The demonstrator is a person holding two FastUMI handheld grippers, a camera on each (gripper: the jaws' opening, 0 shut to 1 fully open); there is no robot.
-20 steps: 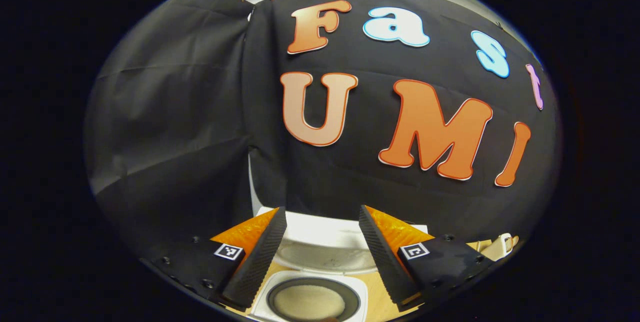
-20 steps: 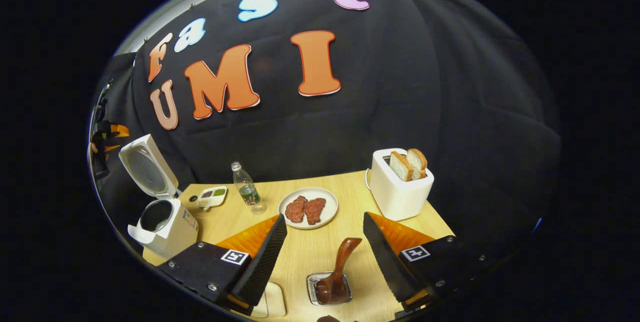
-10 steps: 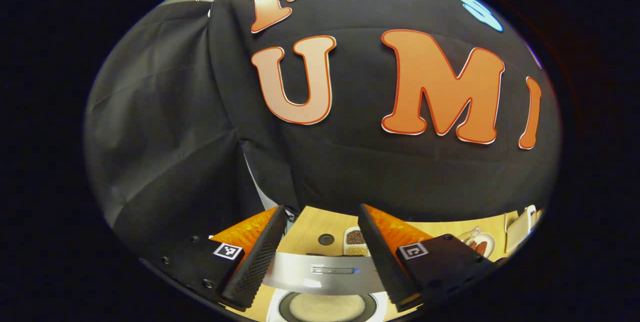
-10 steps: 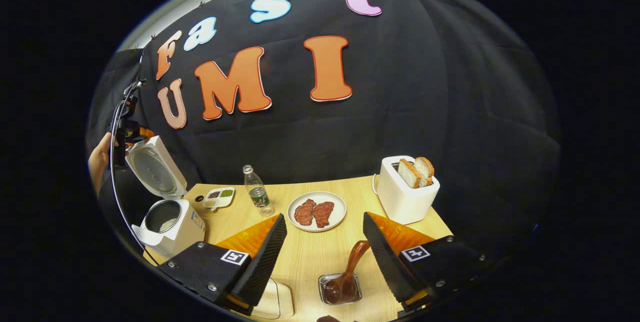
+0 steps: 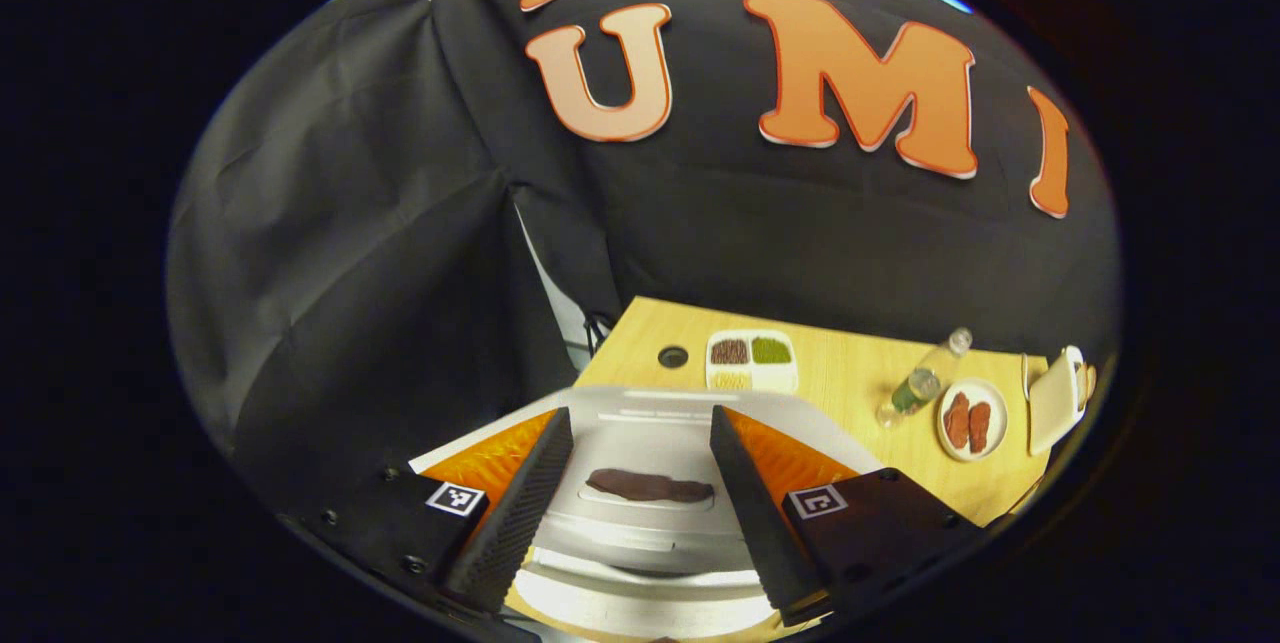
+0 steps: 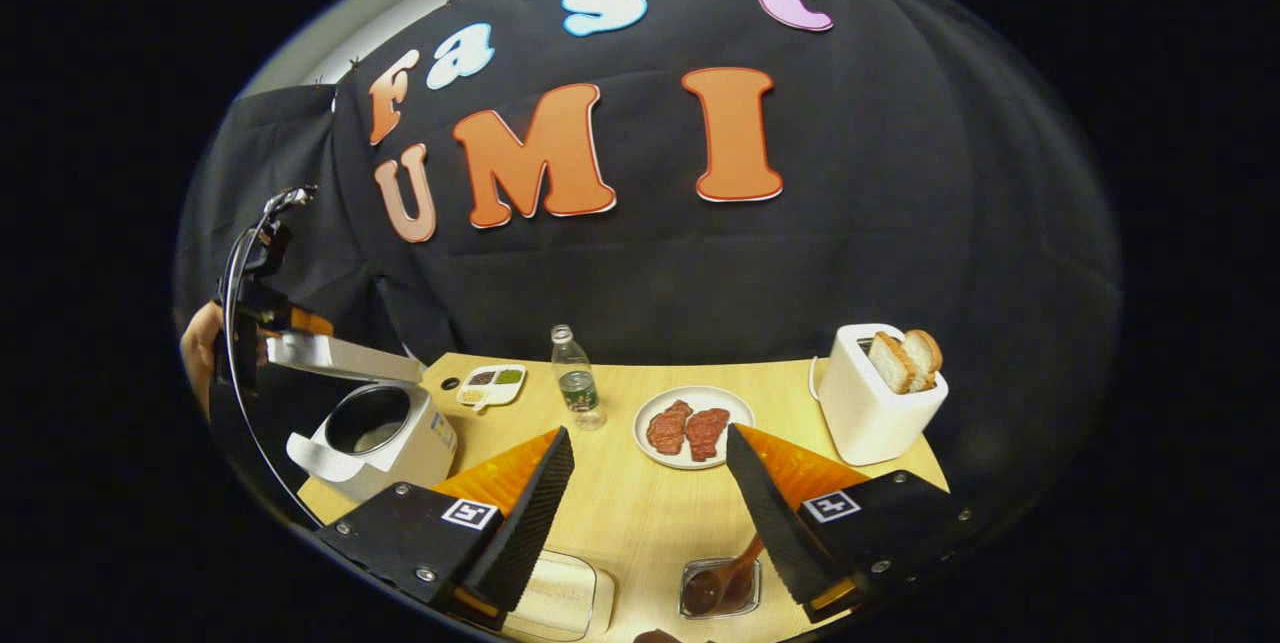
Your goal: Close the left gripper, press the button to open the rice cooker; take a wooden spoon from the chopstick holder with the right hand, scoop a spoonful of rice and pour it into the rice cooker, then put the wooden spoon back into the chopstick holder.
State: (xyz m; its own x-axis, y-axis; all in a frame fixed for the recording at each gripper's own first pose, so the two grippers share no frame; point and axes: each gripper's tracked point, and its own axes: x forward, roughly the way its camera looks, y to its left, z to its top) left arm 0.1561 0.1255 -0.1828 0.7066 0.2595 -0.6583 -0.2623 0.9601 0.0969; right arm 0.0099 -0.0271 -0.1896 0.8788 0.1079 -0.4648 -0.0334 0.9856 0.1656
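Right gripper view: rice cooker [image 6: 385,438] at table edge [image 6: 330,513]

Both views carry strong fisheye distortion: straight edges of the table [image 6: 640,523] bow, and the wall cloth curves toward the rim, where brightness falls off. Illumination is even and moderately bright, apparently from overhead. The pale wood is well lit, and the dark cloth absorbs most light, showing only faint creases. In the left gripper view, the rice cooker lid [image 5: 650,443] shows soft glare on its silvery surface. Shadows under the plate [image 6: 695,413] and toaster [image 6: 870,413] are short and soft. Focus is sharp centrally; the fingers [image 6: 520,518] at the bottom are crisp.
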